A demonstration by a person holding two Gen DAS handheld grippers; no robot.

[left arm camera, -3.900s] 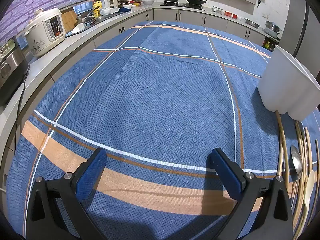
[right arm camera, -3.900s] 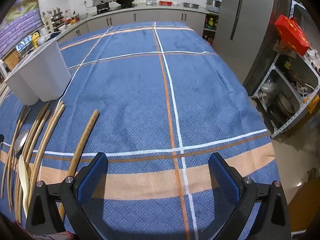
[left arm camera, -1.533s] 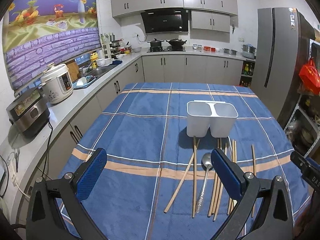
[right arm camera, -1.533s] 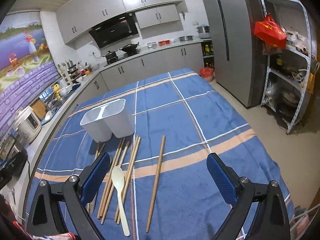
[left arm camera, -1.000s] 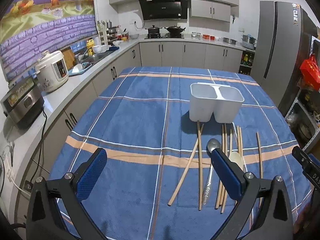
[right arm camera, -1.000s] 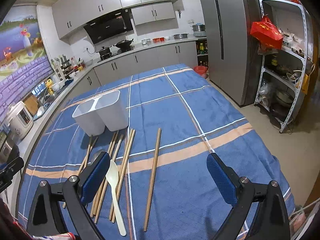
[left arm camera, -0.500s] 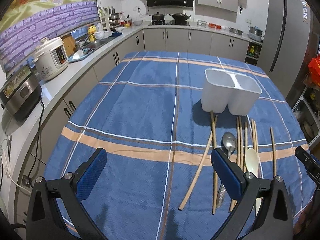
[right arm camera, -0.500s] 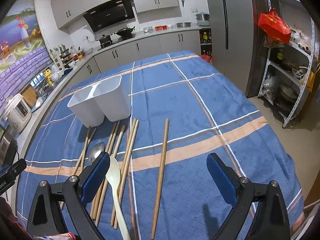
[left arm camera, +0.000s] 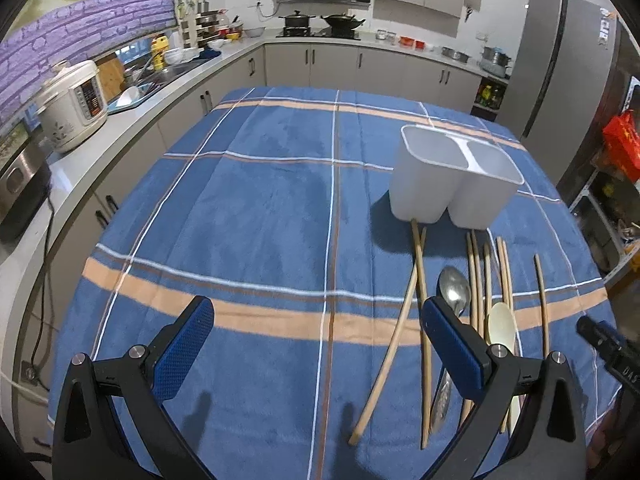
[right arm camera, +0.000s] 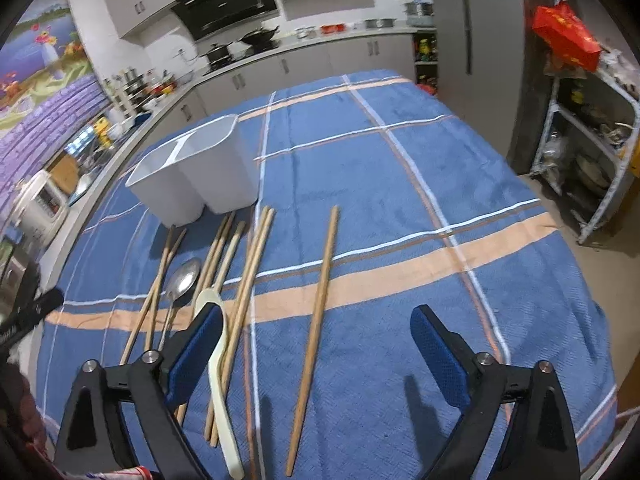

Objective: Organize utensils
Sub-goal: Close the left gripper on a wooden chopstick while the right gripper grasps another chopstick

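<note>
A white two-compartment holder (left arm camera: 456, 178) stands on the blue plaid tablecloth (left arm camera: 260, 208); it also shows in the right wrist view (right arm camera: 196, 176). In front of it lie several wooden chopsticks (left arm camera: 420, 300), a metal spoon (left arm camera: 454, 292) and a cream plastic spoon (left arm camera: 502, 324). In the right wrist view the metal spoon (right arm camera: 184, 278), the cream spoon (right arm camera: 218, 364) and a single chopstick (right arm camera: 316, 320) lie apart. My left gripper (left arm camera: 318, 344) is open and empty, left of the utensils. My right gripper (right arm camera: 316, 348) is open and empty above the single chopstick.
A rice cooker (left arm camera: 74, 104) and sink stand on the counter left of the table. A fridge (left arm camera: 560, 68) and a metal shelf (right arm camera: 580, 152) with a red bag (right arm camera: 566, 38) stand to the right. The table's right edge drops to the floor.
Both grippers have come down and forward toward the table from a high, distant view. The utensils and holder look closer. Nothing on the table has moved.
</note>
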